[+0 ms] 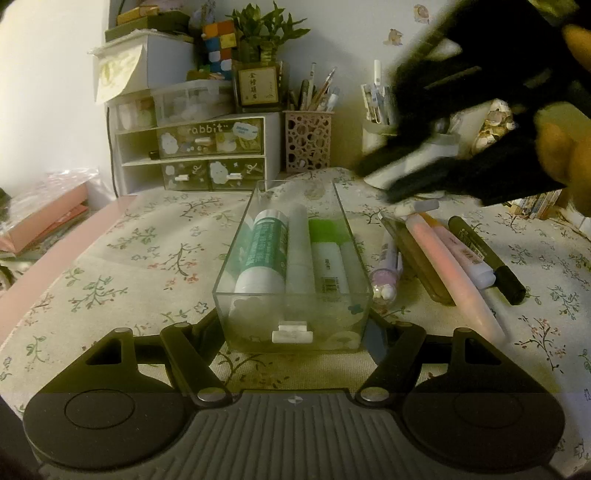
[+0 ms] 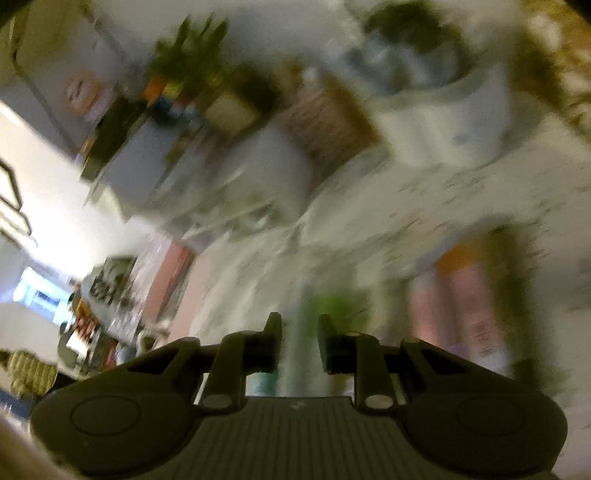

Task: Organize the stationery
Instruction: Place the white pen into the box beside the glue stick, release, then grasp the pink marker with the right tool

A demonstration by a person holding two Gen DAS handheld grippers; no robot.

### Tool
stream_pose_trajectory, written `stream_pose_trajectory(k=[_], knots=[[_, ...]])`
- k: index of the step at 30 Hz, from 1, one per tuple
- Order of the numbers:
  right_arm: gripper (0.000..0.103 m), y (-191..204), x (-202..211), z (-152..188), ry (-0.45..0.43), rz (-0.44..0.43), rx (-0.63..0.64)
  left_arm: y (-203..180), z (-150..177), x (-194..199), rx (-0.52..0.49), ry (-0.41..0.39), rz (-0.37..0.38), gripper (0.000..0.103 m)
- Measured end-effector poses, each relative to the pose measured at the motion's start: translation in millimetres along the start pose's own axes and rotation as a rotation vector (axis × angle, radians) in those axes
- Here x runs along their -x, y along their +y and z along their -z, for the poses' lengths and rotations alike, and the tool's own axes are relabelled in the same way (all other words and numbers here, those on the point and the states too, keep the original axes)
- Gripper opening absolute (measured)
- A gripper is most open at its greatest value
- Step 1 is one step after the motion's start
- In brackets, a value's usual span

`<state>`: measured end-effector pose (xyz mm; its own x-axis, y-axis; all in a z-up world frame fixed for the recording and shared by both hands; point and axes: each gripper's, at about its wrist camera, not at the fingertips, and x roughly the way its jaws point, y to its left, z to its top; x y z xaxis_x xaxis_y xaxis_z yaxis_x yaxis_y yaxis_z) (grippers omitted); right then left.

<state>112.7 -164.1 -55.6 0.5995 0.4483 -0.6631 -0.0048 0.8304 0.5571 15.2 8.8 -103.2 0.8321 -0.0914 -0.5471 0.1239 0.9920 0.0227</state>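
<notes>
While our left hand-held gripper pinches the clear plastic drawer on the floral surface, we'd keep it steady; smooth round glue sticks lie inside, pens just beside. Right view's all blur: right hand-held gripper slightly parted, seemingly empty.

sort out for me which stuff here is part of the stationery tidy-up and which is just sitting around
Part of the job:
clear drawer, held by the left gripper
glue stick inside it
loose pens and markers beside it
right gripper, blurred above them

Just lying about:
drawer unit
lattice pen cup
colour cube
potted plant
</notes>
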Motion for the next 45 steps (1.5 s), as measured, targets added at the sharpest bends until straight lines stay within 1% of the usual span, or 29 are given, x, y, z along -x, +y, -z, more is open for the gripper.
stream_pose_trajectory(k=[3, 5, 8, 11, 14, 17, 20, 22, 23, 27, 30, 38, 43, 45], knots=[[0.021, -15, 13, -4, -0.050, 0.101, 0.037, -1, 1, 0, 0.001, -0.005, -0.002, 0.072], [0.021, -26, 18, -2, -0.053, 0.155, 0.052, -1, 1, 0, 0.003, -0.005, -0.004, 0.072], [0.021, -37, 20, 3, -0.047, 0.181, 0.061, -2, 1, 1, 0.002, -0.005, -0.004, 0.072], [0.021, -41, 19, 13, -0.024, 0.200, 0.095, -2, 1, 1, 0.004, -0.005, -0.007, 0.072], [0.021, -34, 18, 24, -0.012, 0.211, 0.157, -3, 2, 2, 0.004, -0.005, -0.009, 0.072], [0.022, -18, 16, 33, 0.000, 0.218, 0.262, -3, 1, 2, 0.004, -0.002, -0.011, 0.072], [0.022, -4, 6, 42, 0.020, 0.268, 0.380, -3, 1, 3, 0.004, -0.003, -0.012, 0.072], [0.020, 4, 0, 48, 0.008, 0.308, 0.455, -3, 1, 3, 0.003, -0.003, -0.012, 0.072], [0.018, 6, -2, 50, 0.010, 0.322, 0.477, -3, 1, 2, 0.002, -0.003, -0.011, 0.072], [0.018, 10, -5, 53, 0.007, 0.355, 0.498, -1, 1, 3, -0.002, -0.004, -0.008, 0.072], [0.015, 8, -3, 50, 0.004, 0.344, 0.462, -1, 1, 3, -0.003, -0.005, -0.007, 0.072], [0.013, -9, 16, 42, -0.011, 0.231, 0.284, -1, 1, 3, -0.003, -0.005, -0.006, 0.072], [0.012, -10, 28, 37, -0.038, 0.170, 0.221, -1, 1, 3, -0.002, -0.005, -0.006, 0.072], [0.010, -7, 31, 35, -0.055, 0.158, 0.215, -1, 1, 3, -0.003, -0.005, -0.006, 0.072]])
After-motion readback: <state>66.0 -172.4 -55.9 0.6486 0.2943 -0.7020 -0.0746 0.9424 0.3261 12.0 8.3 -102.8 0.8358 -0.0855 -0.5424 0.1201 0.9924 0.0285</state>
